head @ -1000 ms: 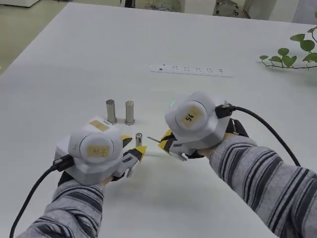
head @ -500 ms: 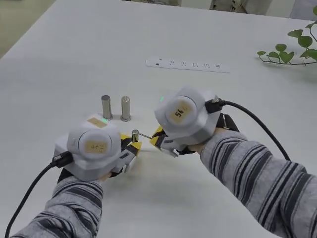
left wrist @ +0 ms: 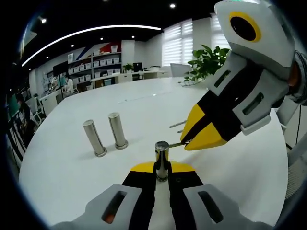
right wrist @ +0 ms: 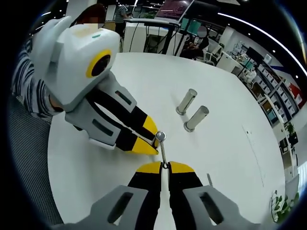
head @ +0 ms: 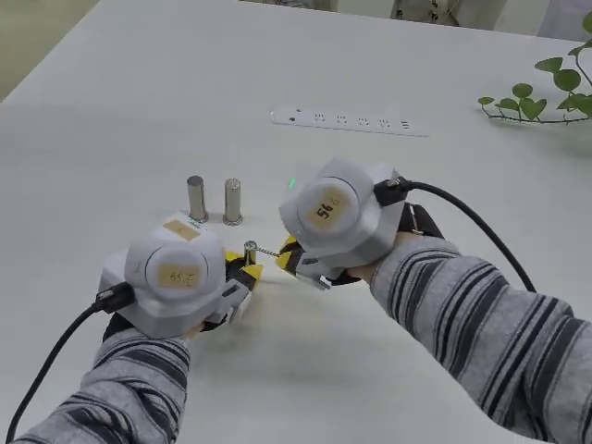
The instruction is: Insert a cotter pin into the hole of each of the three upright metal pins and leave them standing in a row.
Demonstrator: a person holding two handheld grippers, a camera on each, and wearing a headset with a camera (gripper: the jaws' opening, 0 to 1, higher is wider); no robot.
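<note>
Since a second ago the right claw [head: 289, 259] has been closing in on the left claw [head: 242, 273], so the gap between the cotter pin [head: 266, 252] and the metal pin [head: 250, 252] has gone, and the cotter pin's tip is now reaching the metal pin just under its top.

The left claw is gripping the metal pin low on its shaft, with its jaws drawn in against it and the pin standing upright between the yellow tips. In the left gripper view the cotter pin is lying roughly level, with its free end meeting the side of the metal pin near the head. Whether it is already entering the hole cannot be told.

The right claw is pinching the cotter pin by its far end, its jaws nearly together around the thin wire.

The two other metal pins [head: 196, 198] are standing upright side by side on the white tabletop [head: 139, 111], just beyond the left claw and apart from it. Further back a white power strip [head: 351, 122] is lying flat, and a leafy plant [head: 536, 102] is trailing in at the right edge.
</note>
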